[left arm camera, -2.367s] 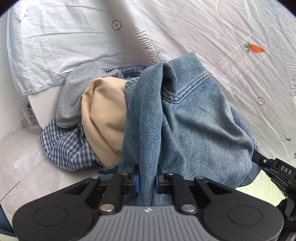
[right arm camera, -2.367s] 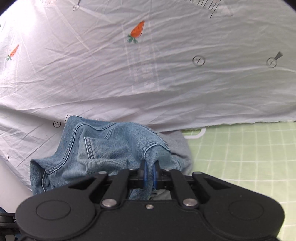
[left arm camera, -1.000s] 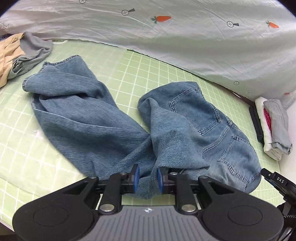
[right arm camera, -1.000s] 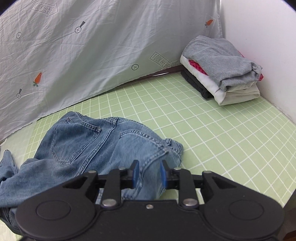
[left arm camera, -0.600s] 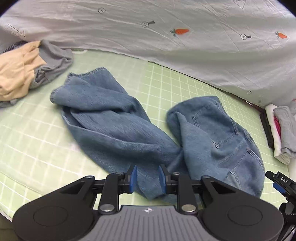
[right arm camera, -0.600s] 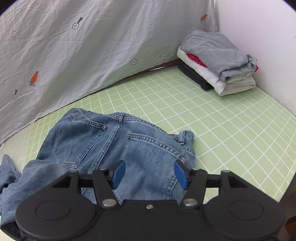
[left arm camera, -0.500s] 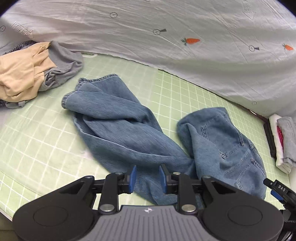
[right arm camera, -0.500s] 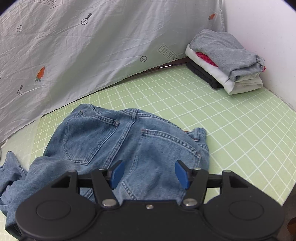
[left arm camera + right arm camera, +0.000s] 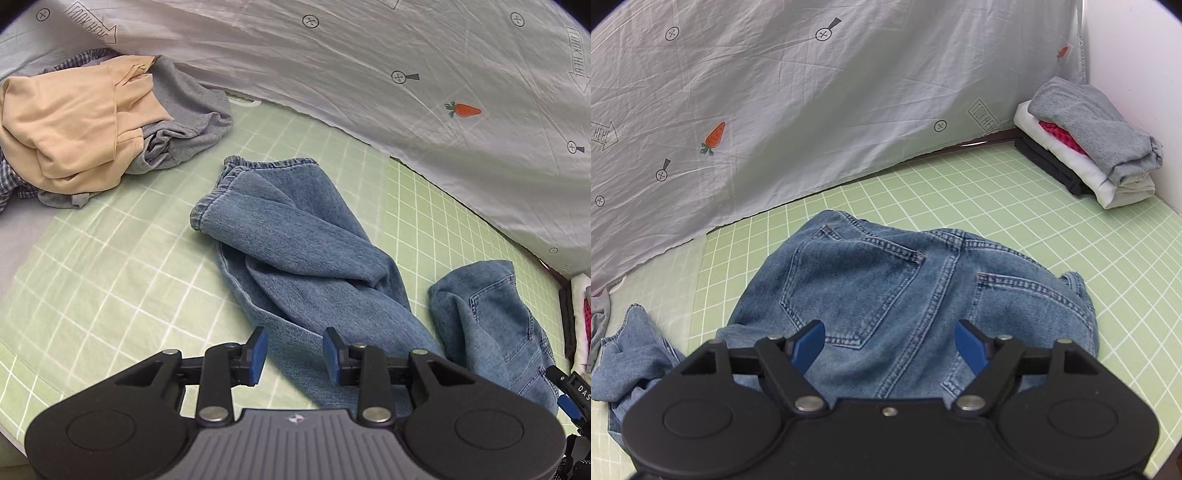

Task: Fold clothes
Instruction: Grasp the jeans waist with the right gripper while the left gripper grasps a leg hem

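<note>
A pair of blue jeans (image 9: pixel 303 258) lies crumpled on the green gridded tabletop (image 9: pixel 110 266), back pockets up, its legs bunched and trailing toward a heap of unfolded clothes (image 9: pixel 85 125). The left gripper (image 9: pixel 293 350) hovers over a leg with its fingers a little apart, holding nothing. The right gripper (image 9: pixel 892 347) hangs over the seat of the jeans, fingers spread wide and empty. A stack of folded clothes (image 9: pixel 1086 136) sits in the far corner by a carrot-print sheet (image 9: pixel 812 110)
</note>
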